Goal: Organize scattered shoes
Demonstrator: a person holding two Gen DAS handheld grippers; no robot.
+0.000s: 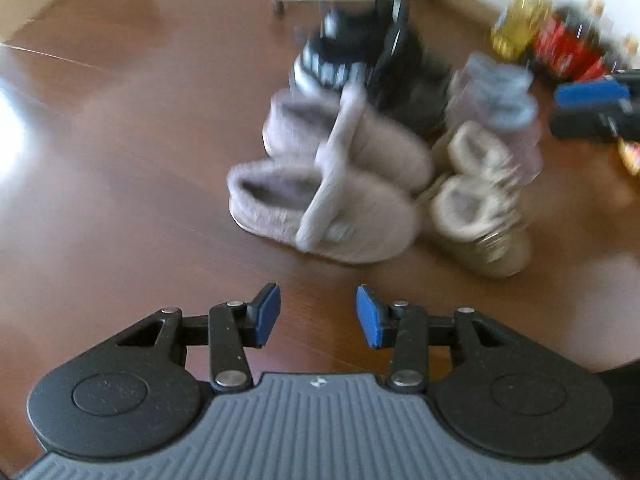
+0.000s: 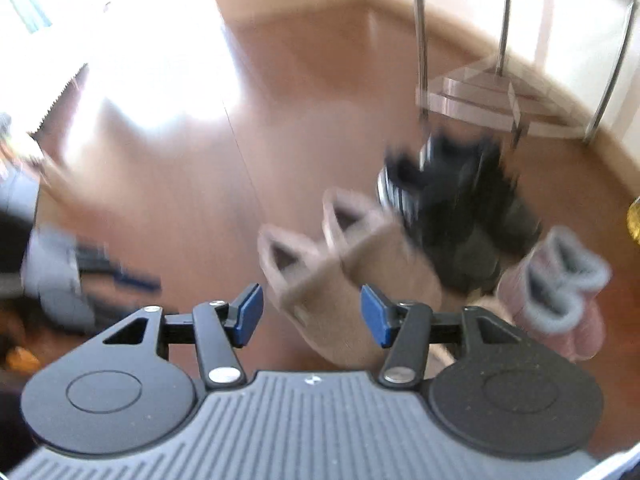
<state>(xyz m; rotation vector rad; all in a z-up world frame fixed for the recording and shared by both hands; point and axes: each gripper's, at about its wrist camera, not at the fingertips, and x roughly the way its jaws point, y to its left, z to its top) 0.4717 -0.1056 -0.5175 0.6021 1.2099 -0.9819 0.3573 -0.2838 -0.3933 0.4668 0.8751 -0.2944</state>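
Both grippers hang above a polished brown wood floor [image 1: 120, 160] with nothing between their blue pads: the left gripper [image 1: 318, 316] stands with its jaws apart over bare boards, short of the shoes, and the right gripper [image 2: 312, 314] is likewise spread wide, poised over the toe of a slipper. The shoes sit bunched on the floor, the frames blurred by motion. From left to right in the left wrist view: a pair of pale grey furry slippers [image 1: 328, 200] side by side and touching, a black pair [image 1: 376, 72] behind them, a beige fleece-lined pair [image 1: 476, 208] just beside the slippers, and a small pink pair with grey cuffs [image 1: 496, 100] behind the beige ones.

The slippers look light and soft, likely to fold under a pinch; the stiffer heel rim or the raised strap across the instep seems the surest place to take hold, since plush fur may slip between the pads. The black shoes appear firmer and probably heavier.

Strong daylight glares off the floor at left. A metal rack [image 2: 480, 92] with a low shelf stands near the wall behind the black pair, and bottles and red packs [image 1: 552, 36] line the skirting at far right, well apart from the slippers.
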